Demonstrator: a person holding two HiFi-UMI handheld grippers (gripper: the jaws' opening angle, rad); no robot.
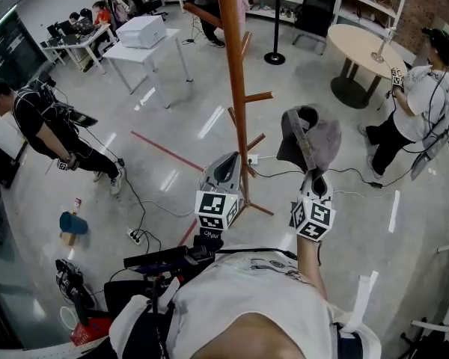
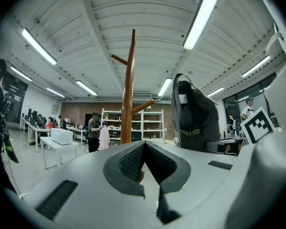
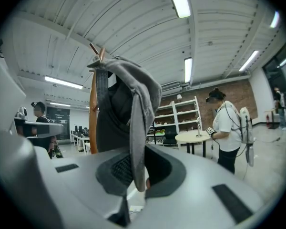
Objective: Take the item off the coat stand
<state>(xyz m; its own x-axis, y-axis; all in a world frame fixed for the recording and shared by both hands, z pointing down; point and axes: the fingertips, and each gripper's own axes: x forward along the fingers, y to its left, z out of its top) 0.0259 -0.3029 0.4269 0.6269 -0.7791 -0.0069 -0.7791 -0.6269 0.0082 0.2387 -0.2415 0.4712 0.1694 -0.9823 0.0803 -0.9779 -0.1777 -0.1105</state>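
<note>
A tall brown wooden coat stand [image 1: 235,81] with angled pegs rises from the floor ahead of me. My right gripper [image 1: 312,173] is shut on a strap of a grey cap [image 1: 314,134], which is held up to the right of the stand and apart from its pegs. In the right gripper view the grey cap [image 3: 126,104] droops over the jaws, with the strap pinched between them, and the stand [image 3: 93,113] is behind it. My left gripper [image 1: 224,169] is shut and empty, close to the stand's trunk on the left. The left gripper view shows the cap [image 2: 195,113] to the right of the stand [image 2: 128,94].
A person in black [image 1: 45,129] stands at the left and a person in white [image 1: 415,103] at the right. A white table with a box [image 1: 146,40] and a round table [image 1: 367,47] stand beyond. Cables [image 1: 146,208] and a power strip lie near the stand's base.
</note>
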